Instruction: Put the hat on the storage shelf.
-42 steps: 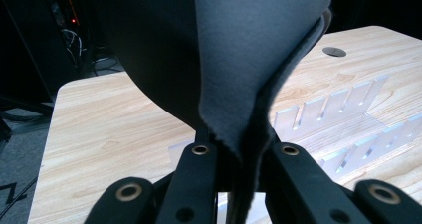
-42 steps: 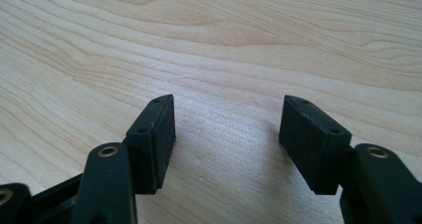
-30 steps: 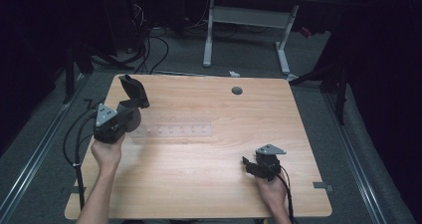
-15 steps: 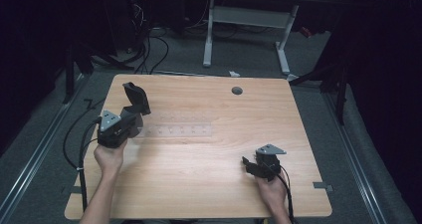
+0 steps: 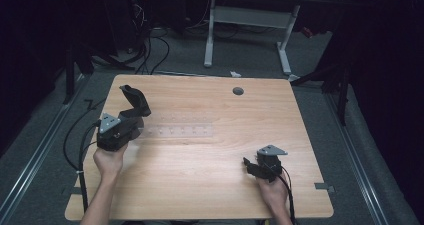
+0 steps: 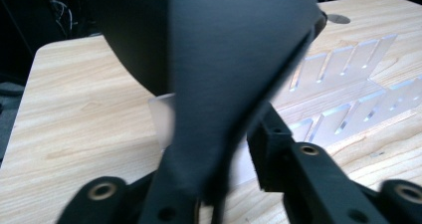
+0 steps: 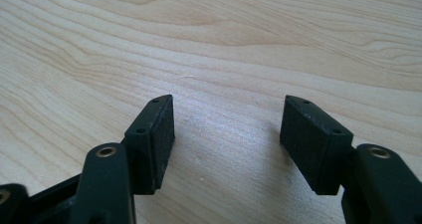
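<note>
Left tool [image 5: 131,116] jaws just loosening around black scoop [image 5: 135,99] near counter [image 5: 210,185] left edge; light, rigid, likely slippery; best gripped by handle.

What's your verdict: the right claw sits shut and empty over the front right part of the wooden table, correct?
Not shut: the right claw stands open, pads apart, as the right gripper view shows. It is empty, over the front right part of the wooden table.
</note>
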Available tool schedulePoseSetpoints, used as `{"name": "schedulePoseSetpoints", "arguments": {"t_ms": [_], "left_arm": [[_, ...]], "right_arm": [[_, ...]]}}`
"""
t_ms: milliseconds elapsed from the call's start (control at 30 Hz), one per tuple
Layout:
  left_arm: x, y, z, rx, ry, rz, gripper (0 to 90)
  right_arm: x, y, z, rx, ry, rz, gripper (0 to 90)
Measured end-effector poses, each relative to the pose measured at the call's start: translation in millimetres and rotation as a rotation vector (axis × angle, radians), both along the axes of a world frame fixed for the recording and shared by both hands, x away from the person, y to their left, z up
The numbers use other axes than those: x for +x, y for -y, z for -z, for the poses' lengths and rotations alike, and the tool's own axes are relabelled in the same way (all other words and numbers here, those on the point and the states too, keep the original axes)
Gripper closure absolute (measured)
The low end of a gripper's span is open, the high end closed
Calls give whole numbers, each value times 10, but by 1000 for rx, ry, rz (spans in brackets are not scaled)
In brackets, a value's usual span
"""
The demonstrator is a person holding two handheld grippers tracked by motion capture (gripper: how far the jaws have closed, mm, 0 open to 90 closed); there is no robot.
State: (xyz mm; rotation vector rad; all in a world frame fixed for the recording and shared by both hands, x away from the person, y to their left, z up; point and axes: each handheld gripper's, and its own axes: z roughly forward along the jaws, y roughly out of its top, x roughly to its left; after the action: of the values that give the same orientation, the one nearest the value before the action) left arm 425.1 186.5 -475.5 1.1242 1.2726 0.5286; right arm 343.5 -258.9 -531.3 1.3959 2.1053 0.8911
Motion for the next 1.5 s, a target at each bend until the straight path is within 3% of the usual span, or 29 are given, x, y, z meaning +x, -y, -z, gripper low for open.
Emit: {"name": "schedulePoseSetpoints", "arguments": {"t_ms": [100,167,300,533,700,900,1167,1500], "left_arm": [[-13,-11,-23,-5,-13,-8,604],[-28,-21,-35,-5,-22,-10,586],[-42,-48,-25,21,-54,-24,503],[-136,-129,-23,-33,-67,-42,433],[-233,-153,-28,-32,-68,-30,416],[-315,-194,-24,-60,-71,-33,407],[-462,-168,-41,-59,-29,-16,411],[-606,-160,-49,-76,-21,-5,409]], "right_arm": [[2,2,1,-2,2,-4,383],[1,0,0,-1,1,-2,383],[0,-1,0,0,0,-2,383],[0,-1,0,0,-1,-2,382],[0,-1,0,0,0,-2,382],[1,-1,0,-1,0,-2,382],[0,-1,0,-1,0,-2,382],[0,-1,0,-1,0,-1,382]]}}
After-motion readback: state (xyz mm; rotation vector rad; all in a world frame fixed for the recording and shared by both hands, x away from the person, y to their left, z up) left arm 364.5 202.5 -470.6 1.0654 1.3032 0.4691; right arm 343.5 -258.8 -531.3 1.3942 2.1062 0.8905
